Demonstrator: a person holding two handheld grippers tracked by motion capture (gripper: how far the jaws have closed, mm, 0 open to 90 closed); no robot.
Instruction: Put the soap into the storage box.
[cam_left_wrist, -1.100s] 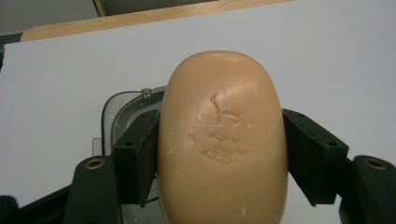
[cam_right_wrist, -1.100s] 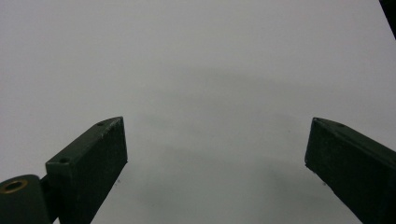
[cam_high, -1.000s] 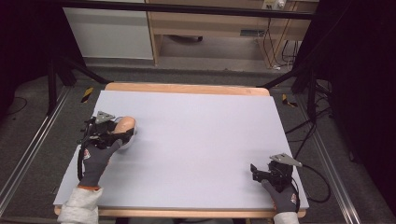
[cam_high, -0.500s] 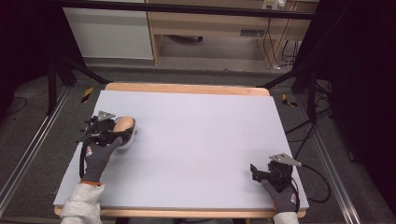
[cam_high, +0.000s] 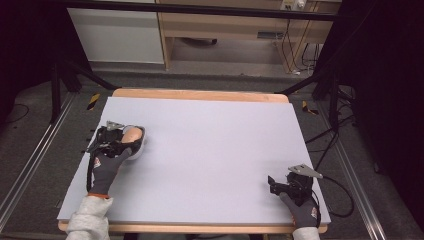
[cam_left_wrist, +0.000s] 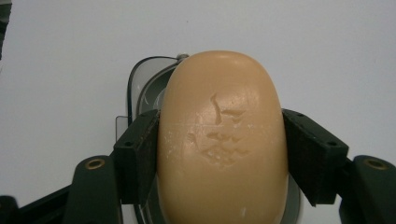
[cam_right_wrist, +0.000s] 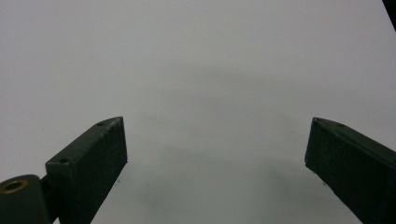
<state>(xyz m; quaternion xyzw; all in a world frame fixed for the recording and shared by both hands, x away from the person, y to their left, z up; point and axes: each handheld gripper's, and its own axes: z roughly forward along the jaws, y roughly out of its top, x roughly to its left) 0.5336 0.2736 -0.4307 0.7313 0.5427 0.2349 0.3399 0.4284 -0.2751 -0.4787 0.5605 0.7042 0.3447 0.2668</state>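
1. Tan soap (cam_left_wrist: 223, 140) sits clamped between the jaws of the left gripper (cam_high: 119, 141), at the near-left part of the white table (cam_high: 215, 150); just beneath it is a clear soap dish (cam_left_wrist: 144, 91), though whether the bar already rests in the dish or hangs a little above it cannot be told from these views
2. Soap is slick, and the bar's face already carries small dents and scratches, so a harder squeeze could likely gouge it further or make it squirt out forward from between the flat jaws
3. If the jaws part while the bar is off-centre, it may land on the rim of the dish and slide onto the table instead of settling inside
4. Because the dish looks light and lies close under the gripper, a jaw that brushes its wall on the way up could probably drag or tip it, taking the soap along
5. Far across the table, at the near-right corner, the right gripper (cam_high: 285, 184) rests with its jaws spread wide and nothing between them; it is too distant to steady the dish if it shifts
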